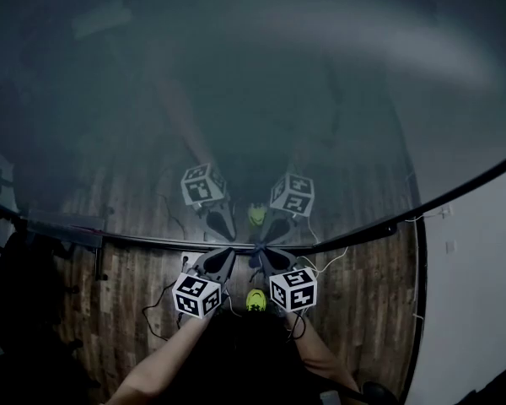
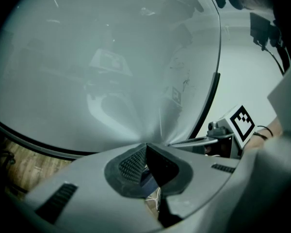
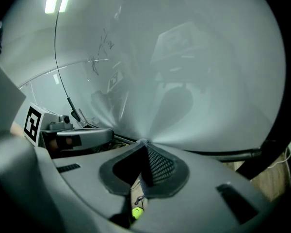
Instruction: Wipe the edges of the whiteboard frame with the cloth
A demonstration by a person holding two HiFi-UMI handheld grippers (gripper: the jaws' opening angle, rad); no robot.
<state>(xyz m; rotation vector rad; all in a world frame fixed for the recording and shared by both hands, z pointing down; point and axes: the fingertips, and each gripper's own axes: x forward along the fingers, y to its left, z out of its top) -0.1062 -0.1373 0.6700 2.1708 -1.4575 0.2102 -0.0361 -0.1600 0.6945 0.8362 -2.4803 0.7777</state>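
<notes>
Black-and-white marker cubes sit nearest in the head view, the left one [image 1: 196,296] and the right one [image 1: 293,289] side by side at 6 o'clock, each above a bare forearm [image 1: 164,361]. A small yellow-green object [image 1: 255,299] shows between the cubes; what it is cannot be told. From the cubes both tools slant inward towards 12 o'clock, so their tips almost meet. The left gripper [image 1: 234,253] has its jaws pressed together, pads touching at the tip. Low between the pads a dark blue scrap shows that looks like the cloth [image 2: 148,179], though only this sliver of it is visible. The right gripper [image 1: 261,251] also has its jaws pressed together, with nothing visible between the pads. Through the gap below them only wooden floor [image 1: 135,285] and a thin cable [image 1: 156,310] appear. Both tips rest at the lower edge of the whiteboard frame [image 1: 152,241], a dark strip curving from 9 o'clock through the centre and up towards 3 o'clock. Beyond it the whiteboard [image 1: 261,99] fills the upper half of the view, and its glossy surface mirrors both tools. Faint pen marks [image 3: 99,57] show on it in the right gripper view. A pale wall [image 1: 481,251] lies past the frame at 4 o'clock.
</notes>
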